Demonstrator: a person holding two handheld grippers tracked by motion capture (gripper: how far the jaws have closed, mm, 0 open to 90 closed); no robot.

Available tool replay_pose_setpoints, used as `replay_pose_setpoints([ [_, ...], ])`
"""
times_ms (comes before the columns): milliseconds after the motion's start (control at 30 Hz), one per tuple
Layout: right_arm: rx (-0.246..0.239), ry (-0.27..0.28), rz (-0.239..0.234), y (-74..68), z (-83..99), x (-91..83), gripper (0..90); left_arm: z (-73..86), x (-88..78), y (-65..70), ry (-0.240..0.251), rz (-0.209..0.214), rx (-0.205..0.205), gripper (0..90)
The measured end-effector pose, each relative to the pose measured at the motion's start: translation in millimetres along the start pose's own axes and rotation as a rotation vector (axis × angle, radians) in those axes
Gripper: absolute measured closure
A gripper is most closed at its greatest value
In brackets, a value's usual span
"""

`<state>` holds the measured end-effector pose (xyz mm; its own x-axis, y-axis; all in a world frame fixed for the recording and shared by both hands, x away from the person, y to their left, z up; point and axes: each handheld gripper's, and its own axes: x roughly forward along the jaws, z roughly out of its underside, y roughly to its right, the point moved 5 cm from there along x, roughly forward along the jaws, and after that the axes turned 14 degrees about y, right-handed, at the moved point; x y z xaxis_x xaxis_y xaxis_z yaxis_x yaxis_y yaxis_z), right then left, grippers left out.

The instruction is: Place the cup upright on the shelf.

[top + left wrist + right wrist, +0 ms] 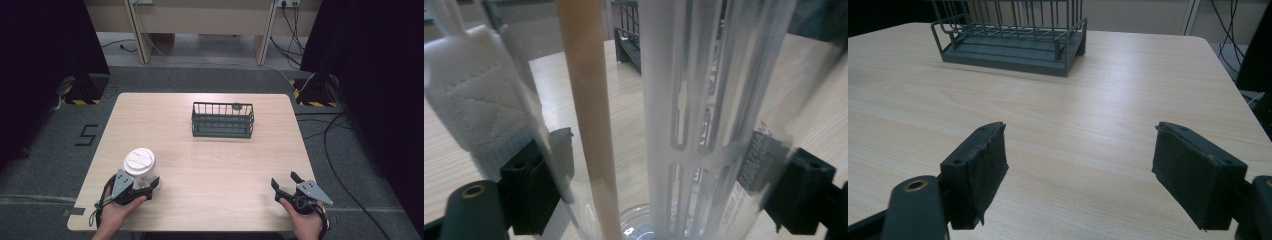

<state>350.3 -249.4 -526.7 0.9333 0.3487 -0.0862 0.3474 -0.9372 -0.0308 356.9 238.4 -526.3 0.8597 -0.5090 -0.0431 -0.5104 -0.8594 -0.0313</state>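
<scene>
Down at the near edge of the high view, both of my hands come in: the left tool point(141, 187) sits at the near left corner of the surface point(210, 160), pinching a clear plastic cup point(142, 172) that stands upright with a white lid point(139, 161) on top. Over at the near right, the right tool point(286, 182) hangs spread apart with nothing between its jaws. Further back, right of centre, stands a dark wire basket point(222, 120), well apart from both tools.

Switching to the left gripper view, I'm looking straight into the clear plastic cup point(704, 125), gripped between the two black pads point(536, 187). Inside it I see a beige straw point(591, 125), a white slotted piece and something white and quilted against the left wall. The wire basket point(629, 42) peeks out behind.

Now the right gripper view: the right tool point(1080, 175) is wide apart over bare wood, pads point(983, 172) ragged at the edges, and the wire basket point(1013, 37) stands ahead at the far side.
</scene>
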Motion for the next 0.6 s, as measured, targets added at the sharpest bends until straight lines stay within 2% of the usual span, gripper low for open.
replay_pose_setpoints([
  [100, -0.001, 0.0, 0.0, 0.4, -0.1, -0.3, 22.2, -0.1, -0.5, -1.2, 0.003, 0.013, -0.022, 16.9],
  [267, -0.003, -0.002, 0.001, 0.7, 0.5, 0.2, 22.2, -1.5, -1.8, -0.4, -0.01, 0.021, -0.028, 17.1],
  [433, 0.006, -0.003, 0.002, 0.5, 0.5, 0.0, 22.2, -6.1, -1.4, 1.3, -0.015, 0.017, -0.046, 17.3],
  [600, 0.008, -0.003, 0.002, 0.9, 0.7, 0.0, 22.2, -14.8, -1.8, -1.0, -0.009, 0.005, -0.047, 17.4],
])
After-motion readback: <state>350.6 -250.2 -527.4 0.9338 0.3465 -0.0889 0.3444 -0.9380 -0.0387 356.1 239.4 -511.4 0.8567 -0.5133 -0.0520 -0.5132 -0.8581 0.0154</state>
